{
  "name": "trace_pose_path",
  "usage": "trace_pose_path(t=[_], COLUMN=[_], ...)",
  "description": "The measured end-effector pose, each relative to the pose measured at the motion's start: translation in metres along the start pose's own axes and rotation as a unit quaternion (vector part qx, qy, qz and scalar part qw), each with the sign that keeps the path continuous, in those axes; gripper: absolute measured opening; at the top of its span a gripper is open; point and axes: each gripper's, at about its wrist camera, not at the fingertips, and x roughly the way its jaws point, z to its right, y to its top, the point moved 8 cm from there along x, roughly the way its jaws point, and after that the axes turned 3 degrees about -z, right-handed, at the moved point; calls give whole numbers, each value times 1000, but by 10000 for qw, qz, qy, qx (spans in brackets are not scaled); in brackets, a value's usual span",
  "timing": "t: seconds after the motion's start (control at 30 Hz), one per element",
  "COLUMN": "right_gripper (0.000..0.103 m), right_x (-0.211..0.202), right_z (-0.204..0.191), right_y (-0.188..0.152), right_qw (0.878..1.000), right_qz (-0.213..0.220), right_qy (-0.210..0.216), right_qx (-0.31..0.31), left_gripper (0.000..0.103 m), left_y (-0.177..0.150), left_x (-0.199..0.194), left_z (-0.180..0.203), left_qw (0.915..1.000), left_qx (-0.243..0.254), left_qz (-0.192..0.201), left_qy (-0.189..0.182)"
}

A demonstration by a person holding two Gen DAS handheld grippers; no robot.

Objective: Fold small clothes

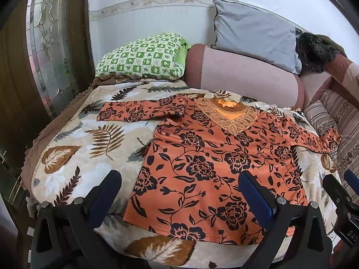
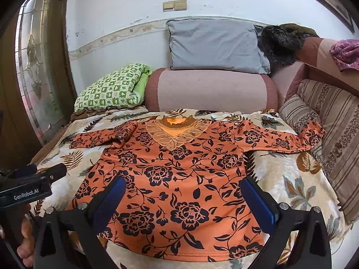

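Right wrist view shows the orange flowered blouse (image 2: 179, 179) spread flat, front up, on the leaf-patterned blanket (image 2: 298, 186), hem at the near edge, both sleeves out. Only this view catches a purple cloth (image 2: 346, 53) at the sofa's (image 2: 211, 89) far right corner and "GenRobot.AI" on the left tool (image 2: 40, 172). Both tools, left (image 1: 179, 186) and right (image 2: 184, 190), gape wide, gripping nothing, above the hem.

An orange, black-flowered cloth blouse (image 2: 177, 179), smooth and matt, is seen with a lace-trimmed neckline (image 2: 175, 132). A plush, leaf-patterned cream blanket (image 1: 74, 157) looks soft and fuzzy. The black gripper frames appear as matt plastic with blue ribbed pads (image 2: 260, 201) and shiny metal pins. A dark furry cloth (image 2: 278, 44) looks shaggy.
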Motion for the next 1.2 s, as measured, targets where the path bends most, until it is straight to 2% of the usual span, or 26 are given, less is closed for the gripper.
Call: trace_pose_path(t=[1.2], right_gripper=[103], right_x=[6], right_z=[-4], right_y=[-5], right_qw=[9996], right_qz=[-31], right_qy=[260], right_qx=[128], left_gripper=[103], left_y=[-1], left_x=[-3], left_z=[-3], left_qw=[10000], left_qx=[10], left_qz=[-1], left_qy=[20])
